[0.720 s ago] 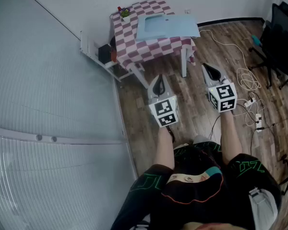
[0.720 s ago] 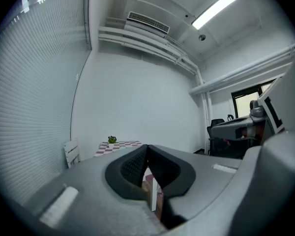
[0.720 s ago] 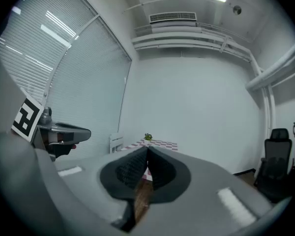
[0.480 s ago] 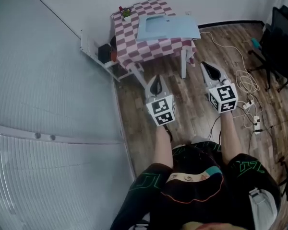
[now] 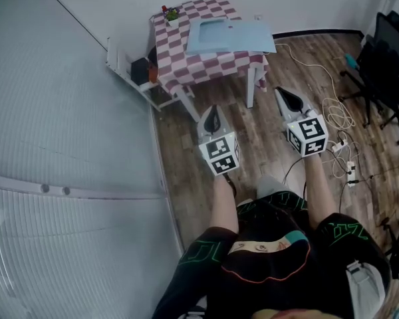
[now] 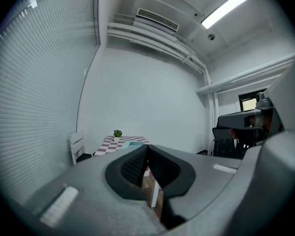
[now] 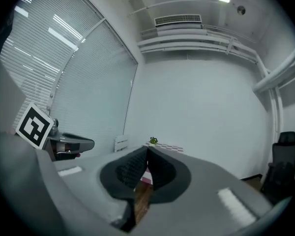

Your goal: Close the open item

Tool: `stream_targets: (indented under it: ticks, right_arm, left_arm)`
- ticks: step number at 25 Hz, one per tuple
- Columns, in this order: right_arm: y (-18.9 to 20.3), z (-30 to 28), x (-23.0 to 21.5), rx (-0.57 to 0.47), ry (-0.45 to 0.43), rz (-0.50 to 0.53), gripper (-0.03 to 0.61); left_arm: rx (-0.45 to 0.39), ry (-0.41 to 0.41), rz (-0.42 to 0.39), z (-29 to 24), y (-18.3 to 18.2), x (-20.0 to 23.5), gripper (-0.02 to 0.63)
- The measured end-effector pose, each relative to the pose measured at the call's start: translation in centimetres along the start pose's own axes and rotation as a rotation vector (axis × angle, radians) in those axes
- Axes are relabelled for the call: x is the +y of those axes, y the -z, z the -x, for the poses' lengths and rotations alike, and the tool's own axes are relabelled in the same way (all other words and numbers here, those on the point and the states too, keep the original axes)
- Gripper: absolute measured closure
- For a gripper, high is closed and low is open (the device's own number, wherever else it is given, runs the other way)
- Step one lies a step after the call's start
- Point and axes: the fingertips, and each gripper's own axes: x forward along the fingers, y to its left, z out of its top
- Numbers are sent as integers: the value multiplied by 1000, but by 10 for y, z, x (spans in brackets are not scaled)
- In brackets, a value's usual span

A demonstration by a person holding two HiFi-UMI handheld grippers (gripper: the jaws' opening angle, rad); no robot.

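A light blue flat item (image 5: pixel 229 36) lies opened out on a small table with a red-and-white checked cloth (image 5: pixel 186 64) by the far wall. A little potted plant (image 5: pixel 171 14) stands at the table's back left corner; the table and plant also show far off in the left gripper view, plant (image 6: pixel 117 133). My left gripper (image 5: pixel 212 110) (image 6: pixel 147 148) and my right gripper (image 5: pixel 281 92) (image 7: pixel 147 150) are both shut and hold nothing. They hang side by side over the wooden floor, pointing toward the table and short of it.
A white chair (image 5: pixel 123 68) stands left of the table by the wall of blinds (image 5: pixel 60 131). Black office chairs (image 5: pixel 386 52) are at the right. Cables (image 5: pixel 339 108) and a power strip (image 5: pixel 351 171) lie on the floor to the right.
The view has slid a little and a foot has come forward under the grippers. Both grippers stay shut, about as far from the table as before.
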Motion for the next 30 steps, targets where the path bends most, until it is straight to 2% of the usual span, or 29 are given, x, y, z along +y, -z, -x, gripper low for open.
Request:
stream_targets:
  ticks: [7,12,15,21,26,30]
  right_arm:
    - [30,-34,0,34,-35,-72,575]
    - [74,-62,3,118,-82,-145,575]
    - [92,-83,-7,152,-100,-171,575]
    - [129,-115,-47,218,-98,-201,575]
    - [162,-137,-87,267,-73,-231,575]
    - [174,-159,-109,274,-78,-246,575]
  left_arm:
    - [78,-51,1,-17,33,20,606]
    - [183,-60,-11,-36,68,19,606]
    - [197,-74,-6,-64,76,13,606]
    - [232,-86,30,-119,100,-5,606]
    - [270,-56,47,-163,121,-29,606]
    - [276,-35,42,-194,123,-45,606]
